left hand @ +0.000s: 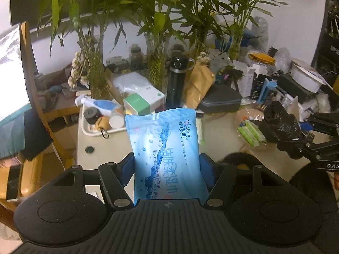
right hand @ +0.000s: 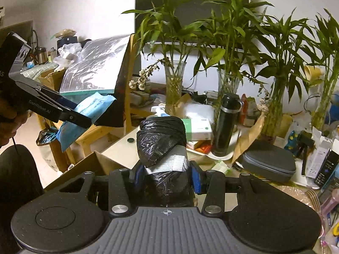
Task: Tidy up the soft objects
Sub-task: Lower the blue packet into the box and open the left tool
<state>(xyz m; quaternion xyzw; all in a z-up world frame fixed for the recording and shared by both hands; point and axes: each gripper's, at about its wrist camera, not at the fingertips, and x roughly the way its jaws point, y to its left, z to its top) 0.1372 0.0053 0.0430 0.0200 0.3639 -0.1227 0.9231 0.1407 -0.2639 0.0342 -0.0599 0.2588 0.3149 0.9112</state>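
- Left gripper (left hand: 167,169): fingers clamped on blue wet-wipe pack (left hand: 165,148), pack standing up between the pads.
- Right gripper (right hand: 167,175): fingers clamped on black bin-bag roll (right hand: 161,139), roll projecting beyond the fingertips.

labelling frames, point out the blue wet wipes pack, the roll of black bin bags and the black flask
blue wet wipes pack (left hand: 167,154): left wrist view, middle of its printed front
roll of black bin bags (right hand: 161,139): right wrist view, its crinkled upper wrap
black flask (right hand: 224,127): right wrist view, middle of its body

White wall (right hand: 84,10), dark wall-mounted screen (right hand: 190,10), wooden chair (right hand: 127,84), cluttered pale table (left hand: 101,148).
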